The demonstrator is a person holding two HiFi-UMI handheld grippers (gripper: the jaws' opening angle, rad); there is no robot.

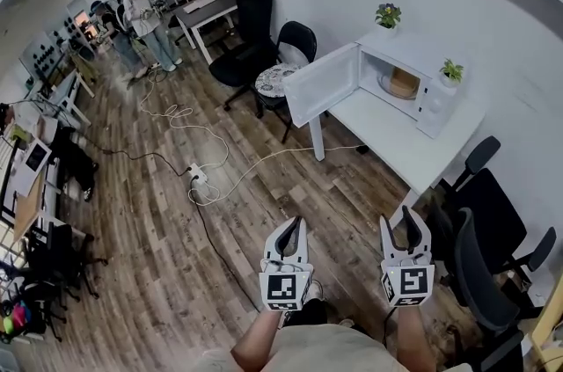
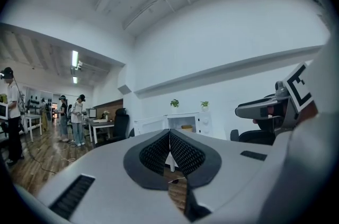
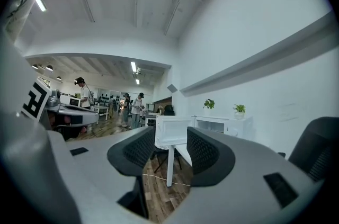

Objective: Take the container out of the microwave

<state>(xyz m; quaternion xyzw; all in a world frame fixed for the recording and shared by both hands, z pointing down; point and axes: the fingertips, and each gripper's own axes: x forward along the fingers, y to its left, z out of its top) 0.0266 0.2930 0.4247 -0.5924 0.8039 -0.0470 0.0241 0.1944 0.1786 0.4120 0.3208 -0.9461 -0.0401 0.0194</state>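
Note:
A white microwave (image 1: 400, 76) stands on a white table (image 1: 396, 137) at the upper right, its door (image 1: 321, 84) swung wide to the left. Inside sits a round tan container (image 1: 403, 83). Both grippers hover low over the floor, well short of the table. My left gripper (image 1: 293, 229) has its pads pressed together on nothing; in its own view the left gripper (image 2: 170, 135) points toward the distant microwave (image 2: 185, 123). My right gripper (image 1: 405, 225) stands open and empty; in its own view the right gripper (image 3: 170, 146) frames the microwave door (image 3: 172, 132) between its pads.
Two small potted plants (image 1: 387, 14) (image 1: 451, 71) sit on the microwave. Black office chairs (image 1: 484, 247) crowd the right side and another chair (image 1: 274, 80) stands by the table's far end. Cables and a power strip (image 1: 198, 175) lie on the wooden floor. People (image 1: 141, 10) stand far back left.

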